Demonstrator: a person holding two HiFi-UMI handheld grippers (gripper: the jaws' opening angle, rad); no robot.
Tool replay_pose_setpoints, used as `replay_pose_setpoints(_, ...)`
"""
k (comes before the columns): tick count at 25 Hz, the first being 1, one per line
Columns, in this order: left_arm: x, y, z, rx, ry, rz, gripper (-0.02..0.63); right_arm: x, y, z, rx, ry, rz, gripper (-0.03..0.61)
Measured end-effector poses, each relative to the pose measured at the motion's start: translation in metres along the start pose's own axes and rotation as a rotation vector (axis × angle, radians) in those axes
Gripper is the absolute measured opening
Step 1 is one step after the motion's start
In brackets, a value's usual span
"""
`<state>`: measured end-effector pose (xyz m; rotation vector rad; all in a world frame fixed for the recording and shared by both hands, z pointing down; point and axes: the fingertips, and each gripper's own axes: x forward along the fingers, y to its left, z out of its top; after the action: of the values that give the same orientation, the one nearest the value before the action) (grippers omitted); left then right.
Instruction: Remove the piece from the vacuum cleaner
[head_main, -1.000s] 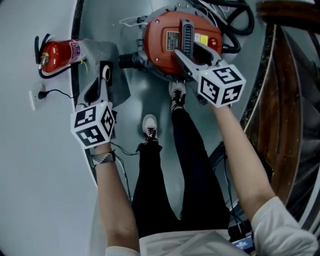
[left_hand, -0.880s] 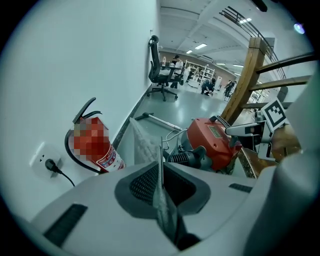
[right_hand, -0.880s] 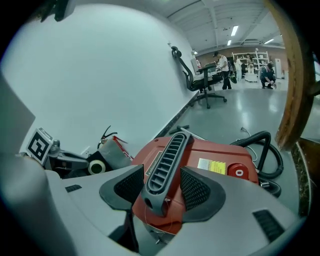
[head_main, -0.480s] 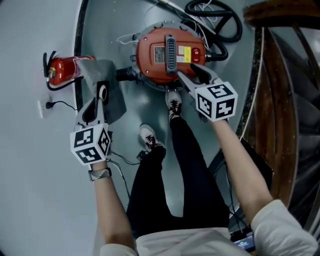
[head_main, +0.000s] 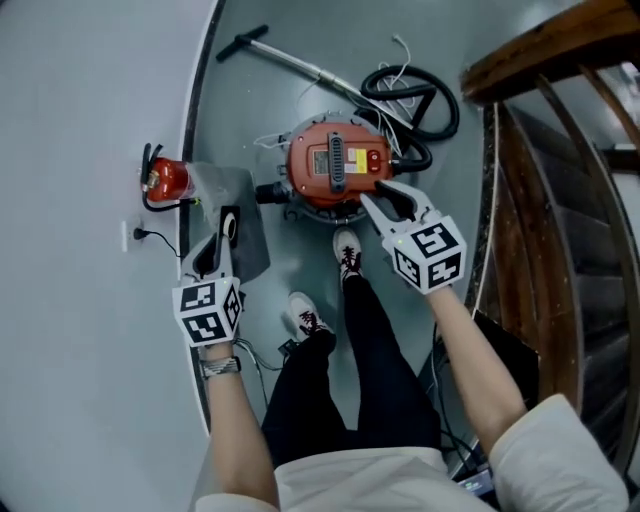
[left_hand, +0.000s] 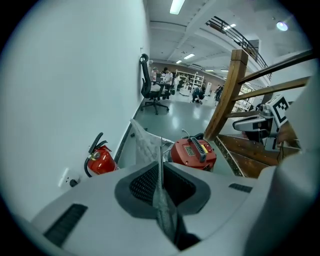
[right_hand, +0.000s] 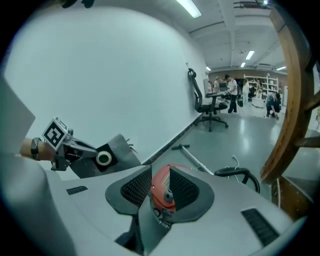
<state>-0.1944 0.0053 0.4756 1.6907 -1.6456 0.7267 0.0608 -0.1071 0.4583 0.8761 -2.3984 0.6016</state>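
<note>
**A:** Is the piece out of the machine yet?

**B:** It looks that way. The left gripper (left_hand: 160, 172) has its fingers pinched together on a grey dust bag (head_main: 245, 205). The cloth is squeezed flat between the pads. The rest of the bag, with its white ring (right_hand: 103, 159), spreads out beyond the fingertips, clear of the floor (head_main: 270, 100).

**A:** And the vacuum cleaner?

**B:** The red canister vacuum cleaner (head_main: 335, 165) stands on the floor, well beyond and below both sets of fingers. It is apart from the bag, and nothing I can see joins the two.

**A:** What about the other hand?

**B:** The right gripper (right_hand: 159, 187) has just been closing its jaws. They stand partway apart with nothing between them. The red canister shows through the gap only because it lies far past the fingertips.

**A:** So what is left?

**B:** I judge the removal itself done. What seems to remain is setting the bag down somewhere. I cannot tell whether the canister needs closing.
</note>
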Motion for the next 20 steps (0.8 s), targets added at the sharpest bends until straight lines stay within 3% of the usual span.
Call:
replay_pose_setpoints(3,-0.040,-0.004,0.000,0.006,-0.002,-0.007,0.032,-0.037,0.032,0.036,-0.071,-0.063,0.046,0.074)
replay_pose_setpoints(6,-0.077,-0.008,0.000,0.014,-0.008,-0.011,0.032,-0.073,0.056,0.056,-0.128,-0.087,0.071,0.064)
replay_pose_setpoints(13,-0.155,-0.032,0.017,0.001,-0.060,-0.044,0.032,-0.156,0.095,0.082,-0.127,-0.106,0.079,0.042)
replay_pose_setpoints(20,-0.215,-0.058,0.075,0.045,-0.191,-0.104,0.032,-0.226,0.113,0.149,-0.127,-0.238,0.025,0.038)
